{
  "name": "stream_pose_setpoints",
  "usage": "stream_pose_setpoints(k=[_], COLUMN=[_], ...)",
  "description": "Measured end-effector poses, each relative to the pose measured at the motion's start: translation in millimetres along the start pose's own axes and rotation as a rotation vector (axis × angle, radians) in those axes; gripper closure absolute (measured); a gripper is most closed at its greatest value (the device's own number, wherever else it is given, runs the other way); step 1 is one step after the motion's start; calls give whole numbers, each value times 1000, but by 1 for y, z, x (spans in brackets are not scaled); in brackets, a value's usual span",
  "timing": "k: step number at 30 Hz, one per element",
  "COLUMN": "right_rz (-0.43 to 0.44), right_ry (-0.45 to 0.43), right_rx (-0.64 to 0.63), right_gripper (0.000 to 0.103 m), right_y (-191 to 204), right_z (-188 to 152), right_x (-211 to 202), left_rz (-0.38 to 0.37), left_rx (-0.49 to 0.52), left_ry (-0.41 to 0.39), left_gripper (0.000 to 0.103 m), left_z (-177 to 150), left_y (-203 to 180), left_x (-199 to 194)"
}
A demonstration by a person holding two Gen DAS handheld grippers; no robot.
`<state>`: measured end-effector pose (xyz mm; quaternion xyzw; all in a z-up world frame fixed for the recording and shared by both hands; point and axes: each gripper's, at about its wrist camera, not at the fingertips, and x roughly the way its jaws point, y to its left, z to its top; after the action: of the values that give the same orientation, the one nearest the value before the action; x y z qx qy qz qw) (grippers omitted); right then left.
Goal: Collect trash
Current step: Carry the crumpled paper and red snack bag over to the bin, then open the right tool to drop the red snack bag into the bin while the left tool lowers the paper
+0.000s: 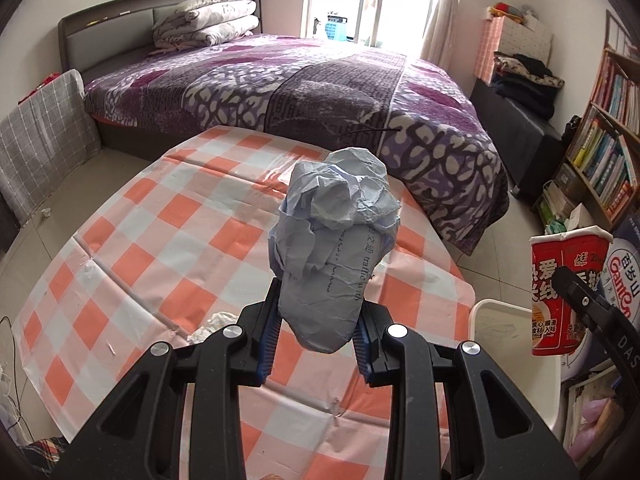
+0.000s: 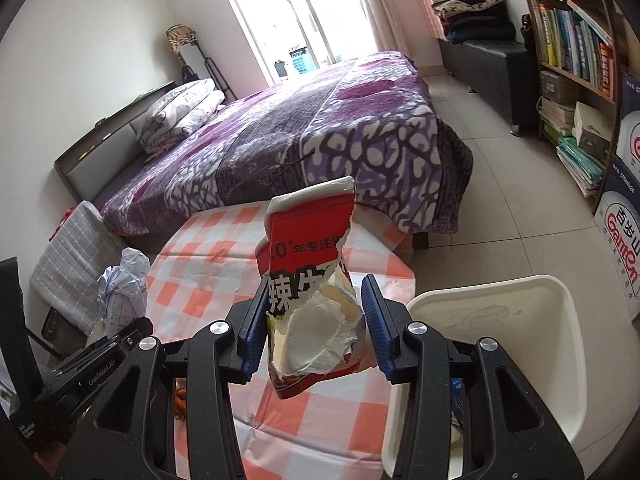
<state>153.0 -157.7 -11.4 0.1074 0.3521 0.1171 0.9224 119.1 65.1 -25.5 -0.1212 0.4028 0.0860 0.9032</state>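
Observation:
My left gripper [image 1: 318, 334] is shut on a crumpled ball of pale blue-white paper [image 1: 332, 236] and holds it above the orange-and-white checked table [image 1: 160, 240]. My right gripper [image 2: 316, 328] is shut on a torn, crushed red instant-noodle cup [image 2: 312, 280], held above the table's right edge. The cup also shows at the right of the left wrist view [image 1: 564, 292]. The paper ball shows at the left of the right wrist view [image 2: 124, 284]. A white plastic bin [image 2: 496, 344] stands open just right of the table, below and right of the right gripper.
A small white tissue scrap [image 1: 218, 322] lies on the table near my left gripper. A bed with a purple cover [image 1: 320, 92] stands beyond the table. A bookshelf [image 2: 572, 40] and stacked boxes [image 2: 624, 216] line the right wall. A grey covered chair [image 1: 40, 152] is at the left.

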Motion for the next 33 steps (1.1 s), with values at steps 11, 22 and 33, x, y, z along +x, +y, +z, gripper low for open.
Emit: stream_pose_setpoints(k=[11, 22, 33], right_rz=[-106, -183, -232], right_ry=[-29, -64, -111], right_rx=[148, 282, 411], right_gripper=[59, 31, 18], right_y=[-62, -112, -156], right_z=[8, 6, 6], right_x=[-20, -41, -64], left_rz=[-54, -109, -172], left_rx=[102, 192, 288], left_ry=[10, 26, 41], left_gripper=[71, 71, 71], left_z=[-12, -28, -50], left_y=[-57, -104, -148], left_x=[1, 0, -5])
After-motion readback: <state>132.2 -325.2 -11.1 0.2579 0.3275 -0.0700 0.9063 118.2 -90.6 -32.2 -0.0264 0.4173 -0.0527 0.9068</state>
